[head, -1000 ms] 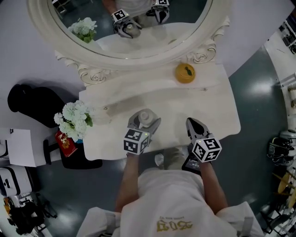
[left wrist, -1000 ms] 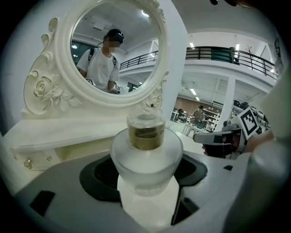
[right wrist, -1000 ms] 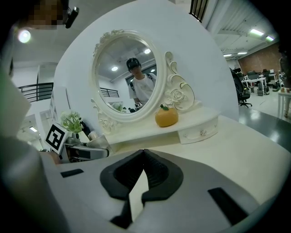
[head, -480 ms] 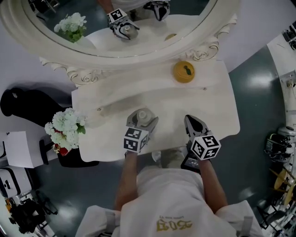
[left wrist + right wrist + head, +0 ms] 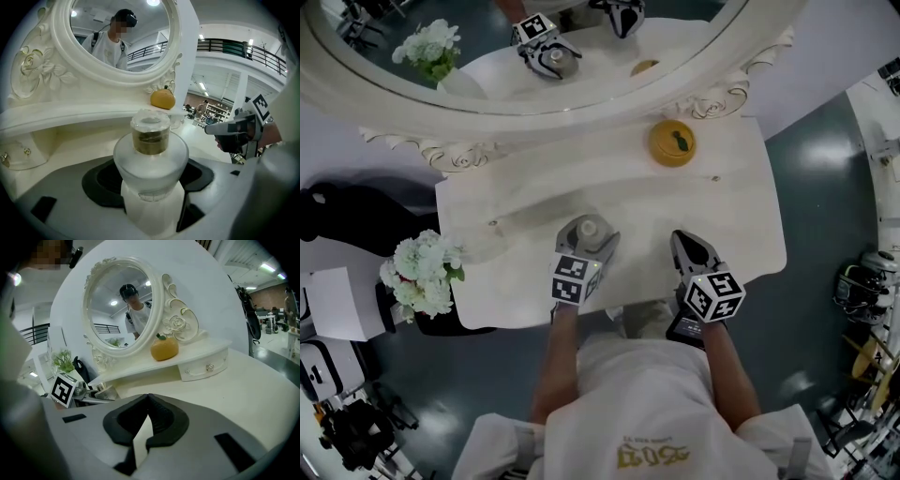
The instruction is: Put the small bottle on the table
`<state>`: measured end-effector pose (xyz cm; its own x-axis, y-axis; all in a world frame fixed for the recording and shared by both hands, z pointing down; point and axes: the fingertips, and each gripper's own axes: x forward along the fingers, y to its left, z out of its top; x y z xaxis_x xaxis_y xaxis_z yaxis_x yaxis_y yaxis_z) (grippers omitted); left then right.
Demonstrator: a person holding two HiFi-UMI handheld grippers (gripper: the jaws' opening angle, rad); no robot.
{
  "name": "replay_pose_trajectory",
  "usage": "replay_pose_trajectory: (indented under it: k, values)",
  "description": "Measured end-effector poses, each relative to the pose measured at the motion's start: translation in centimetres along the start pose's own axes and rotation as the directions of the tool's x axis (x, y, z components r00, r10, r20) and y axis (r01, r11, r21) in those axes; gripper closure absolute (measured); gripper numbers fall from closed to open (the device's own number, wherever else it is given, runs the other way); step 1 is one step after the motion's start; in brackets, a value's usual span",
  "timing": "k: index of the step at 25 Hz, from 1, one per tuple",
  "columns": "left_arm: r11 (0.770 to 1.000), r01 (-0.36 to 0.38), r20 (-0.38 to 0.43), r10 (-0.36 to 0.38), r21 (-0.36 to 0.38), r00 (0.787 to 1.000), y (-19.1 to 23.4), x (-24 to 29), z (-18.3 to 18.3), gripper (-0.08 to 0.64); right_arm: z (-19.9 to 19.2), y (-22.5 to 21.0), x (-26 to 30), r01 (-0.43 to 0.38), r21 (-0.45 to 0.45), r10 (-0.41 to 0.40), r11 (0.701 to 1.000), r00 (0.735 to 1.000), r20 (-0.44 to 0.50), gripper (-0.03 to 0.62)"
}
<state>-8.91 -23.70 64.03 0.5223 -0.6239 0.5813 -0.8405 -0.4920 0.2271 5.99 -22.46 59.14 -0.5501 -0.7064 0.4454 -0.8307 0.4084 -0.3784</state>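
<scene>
2 jaws of my left gripper (image 5: 592, 236) are pinching the small bottle (image 5: 151, 150) upright, its long axis vertical, over the desk (image 5: 722, 206) near its front edge. I judge the coming move is heading straight down. My right gripper (image 5: 684, 244), jaws pressed together and empty, is hovering beside it.

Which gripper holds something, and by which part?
The left gripper grips the small bottle by its frosted body, below the cap; the right gripper is shut, empty.
</scene>
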Motion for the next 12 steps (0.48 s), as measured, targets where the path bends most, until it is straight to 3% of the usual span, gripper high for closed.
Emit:
replay_pose_trajectory:
  k: [5,12]
  values:
    - [1.0,-0.018,-0.005,0.018,0.023,1.0,0.2,0.7,-0.5,0.216,-0.2,-0.2,0.1,0.002,0.006,-0.002,1.0,1.0,-0.006,0.58]
    - [0.992,-0.033,-0.042,0.039,0.122,0.998,-0.2,1.5,-1.0,0.215,-0.3,-0.6,0.2,0.005,0.007,-0.005,1.0,1.0,-0.012,0.58]
